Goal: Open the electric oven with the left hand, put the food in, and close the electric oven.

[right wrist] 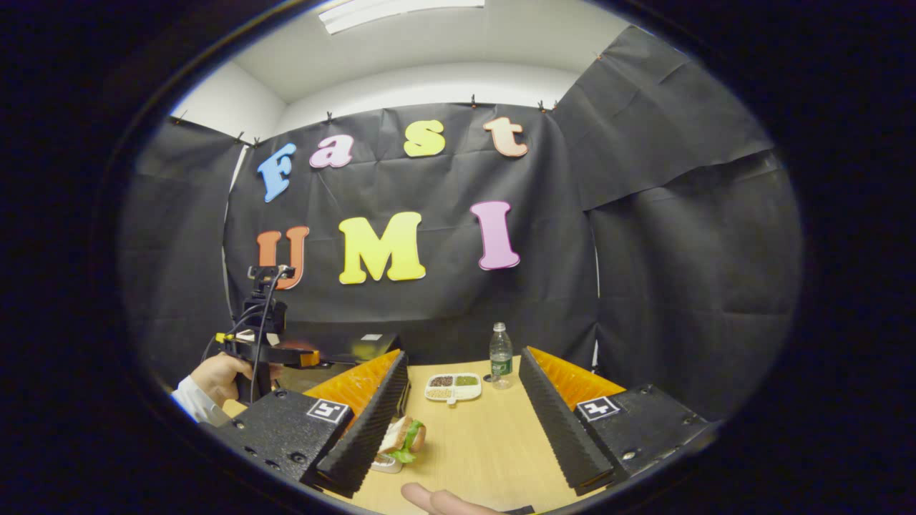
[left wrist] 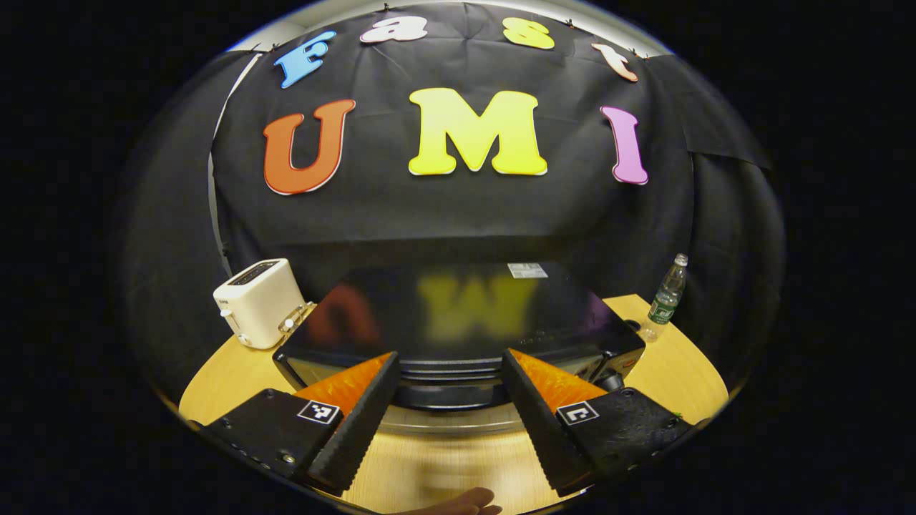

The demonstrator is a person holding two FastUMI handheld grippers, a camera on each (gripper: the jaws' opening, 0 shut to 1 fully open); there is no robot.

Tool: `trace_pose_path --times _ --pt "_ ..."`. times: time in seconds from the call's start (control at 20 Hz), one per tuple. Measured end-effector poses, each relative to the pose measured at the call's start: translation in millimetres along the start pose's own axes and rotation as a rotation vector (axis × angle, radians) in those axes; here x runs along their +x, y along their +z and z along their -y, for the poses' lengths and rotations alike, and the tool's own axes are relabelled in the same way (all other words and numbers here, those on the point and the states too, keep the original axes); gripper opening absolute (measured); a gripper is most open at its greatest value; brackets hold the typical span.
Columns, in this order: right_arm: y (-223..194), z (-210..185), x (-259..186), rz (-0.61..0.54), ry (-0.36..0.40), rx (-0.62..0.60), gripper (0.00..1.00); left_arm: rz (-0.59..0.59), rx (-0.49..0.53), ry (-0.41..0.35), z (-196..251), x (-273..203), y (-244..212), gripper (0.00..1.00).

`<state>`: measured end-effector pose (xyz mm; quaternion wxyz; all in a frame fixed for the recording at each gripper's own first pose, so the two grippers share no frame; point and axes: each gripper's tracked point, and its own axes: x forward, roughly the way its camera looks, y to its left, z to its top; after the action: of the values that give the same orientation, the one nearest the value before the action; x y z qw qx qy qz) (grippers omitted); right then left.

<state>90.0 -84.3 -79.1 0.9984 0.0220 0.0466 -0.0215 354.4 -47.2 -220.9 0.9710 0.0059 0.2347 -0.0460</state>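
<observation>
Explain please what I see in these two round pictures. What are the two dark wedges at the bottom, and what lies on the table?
A person holds a two-finger gripper in each hand, each carrying a camera. The wedges are gripper fingers.

Left gripper view: the left gripper, open and empty, faces the black electric oven. A white toaster stands beside it.

Right gripper view: the right gripper, open and empty, is above the wooden table. There lie a sandwich, a small divided dish and a water bottle. Far left, a hand holds the other gripper.
</observation>
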Motion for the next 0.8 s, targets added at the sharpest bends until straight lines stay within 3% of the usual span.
trace_pose_path --times 0.65,0.7,0.8 --pt "-6 -3 -15 -0.025 -0.013 -0.041 0.96 0.021 0.002 -0.021 4 -62 -42 0.96" --pt "-6 -4 -15 -0.028 -0.014 -0.043 1.0 0.028 0.005 -0.018 4 -69 -49 0.96" --pt "-12 -6 -16 -0.041 -0.011 -0.047 0.96 0.04 0.001 -0.013 5 -78 -62 0.96"
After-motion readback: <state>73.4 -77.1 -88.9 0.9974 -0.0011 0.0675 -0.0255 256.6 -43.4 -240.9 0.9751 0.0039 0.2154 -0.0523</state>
